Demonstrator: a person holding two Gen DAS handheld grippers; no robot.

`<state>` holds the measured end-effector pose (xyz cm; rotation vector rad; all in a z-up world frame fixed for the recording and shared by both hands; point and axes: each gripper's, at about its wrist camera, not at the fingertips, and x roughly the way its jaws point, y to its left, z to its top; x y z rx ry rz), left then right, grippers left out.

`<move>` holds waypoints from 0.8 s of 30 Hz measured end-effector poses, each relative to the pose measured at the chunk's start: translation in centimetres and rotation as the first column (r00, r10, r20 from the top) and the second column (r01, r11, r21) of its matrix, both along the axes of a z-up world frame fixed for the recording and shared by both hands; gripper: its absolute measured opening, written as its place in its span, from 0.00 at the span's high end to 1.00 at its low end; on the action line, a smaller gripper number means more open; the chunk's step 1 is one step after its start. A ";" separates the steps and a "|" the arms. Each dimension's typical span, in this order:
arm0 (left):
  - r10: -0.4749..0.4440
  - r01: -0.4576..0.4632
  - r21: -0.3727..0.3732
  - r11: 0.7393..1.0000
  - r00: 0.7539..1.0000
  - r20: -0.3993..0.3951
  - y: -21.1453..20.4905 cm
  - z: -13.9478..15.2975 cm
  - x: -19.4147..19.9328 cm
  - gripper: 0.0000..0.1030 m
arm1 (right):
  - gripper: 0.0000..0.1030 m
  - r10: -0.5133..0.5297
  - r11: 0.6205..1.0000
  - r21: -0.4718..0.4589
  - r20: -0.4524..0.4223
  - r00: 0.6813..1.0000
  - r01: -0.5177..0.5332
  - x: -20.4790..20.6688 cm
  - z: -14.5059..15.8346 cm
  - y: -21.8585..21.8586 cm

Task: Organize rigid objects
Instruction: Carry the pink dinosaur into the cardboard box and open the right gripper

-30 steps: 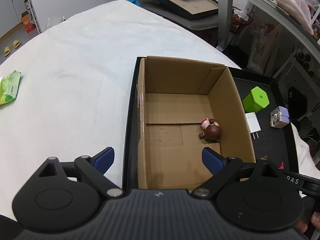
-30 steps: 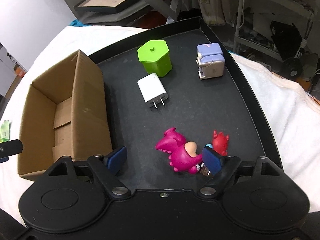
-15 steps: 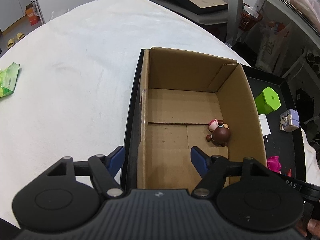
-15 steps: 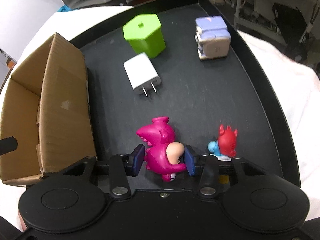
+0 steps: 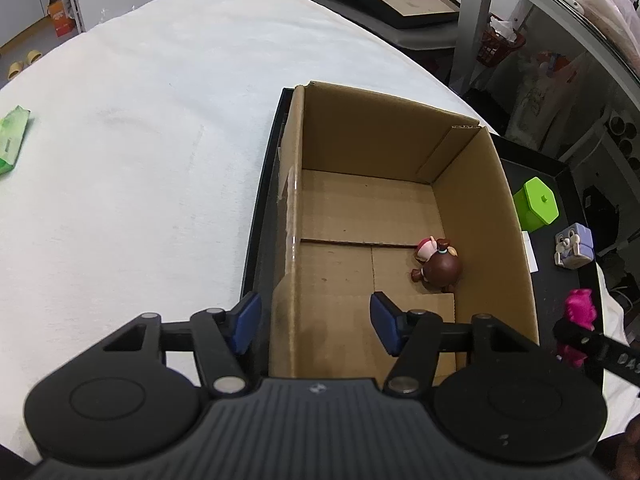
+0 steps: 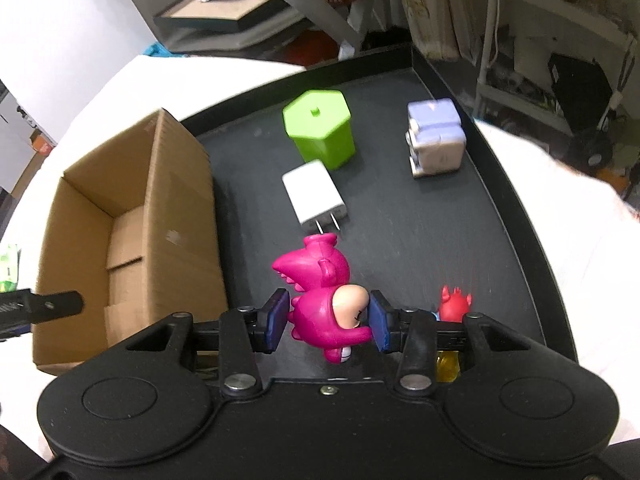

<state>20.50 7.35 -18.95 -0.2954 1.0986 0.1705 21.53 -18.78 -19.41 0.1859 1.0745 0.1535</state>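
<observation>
With my right tongs (image 6: 329, 320) pinching the magenta plastic dinosaur figure (image 6: 324, 296) by its rounded sides above the black tray's (image 6: 516, 216) near edge, it may squirt loose short of the cardboard box (image 6: 132, 216), whose left wall my half-spread left tongs (image 5: 316, 322) have just been closing around without yet touching it.

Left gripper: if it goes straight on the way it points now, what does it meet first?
Probably the box's near left wall: the left gripper straddles it with open jaws, one finger outside and one over the box floor. Depth is hard to judge.

Magenta dinosaur figurine (image 6: 320, 304) upright, beside open cardboard box (image 6: 132, 216).
</observation>
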 end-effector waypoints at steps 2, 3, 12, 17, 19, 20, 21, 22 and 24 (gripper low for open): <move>0.001 -0.001 -0.008 1.000 1.000 0.005 0.1 -0.1 0.0 0.46 | 0.59 0.001 1.000 0.000 0.019 1.000 -0.001 0.0 0.9 0.2; 0.000 0.000 -0.014 1.000 1.000 0.008 0.1 -0.2 0.0 0.48 | 0.59 0.003 1.000 0.000 0.028 1.000 -0.003 0.1 1.2 0.3; -0.001 0.003 -0.051 0.999 0.999 0.042 0.9 -0.6 0.0 0.52 | 0.59 0.034 0.999 -0.003 0.105 0.994 -0.034 0.4 5.2 2.7; 0.022 -0.018 -0.065 0.998 0.998 0.052 1.8 -1.1 0.0 0.68 | 0.59 0.063 0.998 -0.006 0.146 0.987 -0.063 0.6 7.2 4.8; 0.033 -0.029 -0.074 0.997 0.998 0.048 2.2 -1.5 0.1 0.72 | 0.59 0.079 0.997 -0.011 0.159 0.984 -0.078 0.7 7.9 5.9; 0.039 -0.035 -0.082 0.996 0.998 0.046 2.4 -1.7 0.1 0.75 | 0.59 0.087 0.996 -0.013 0.163 0.983 -0.086 0.7 8.1 6.5; 0.048 -0.044 -0.090 0.995 0.998 0.043 2.7 -1.8 0.1 0.76 | 0.59 0.096 0.995 -0.015 0.167 0.981 -0.095 0.8 8.3 7.1; 0.055 -0.051 -0.098 0.994 0.998 0.040 3.0 -2.0 0.1 0.78 | 0.59 0.105 0.994 -0.018 0.171 0.980 -0.104 0.8 8.5 7.6; 0.065 -0.060 -0.126 0.990 0.997 0.039 3.5 -2.3 0.1 0.80 | 0.59 0.129 0.992 -0.026 0.179 0.975 -0.126 0.8 8.8 9.0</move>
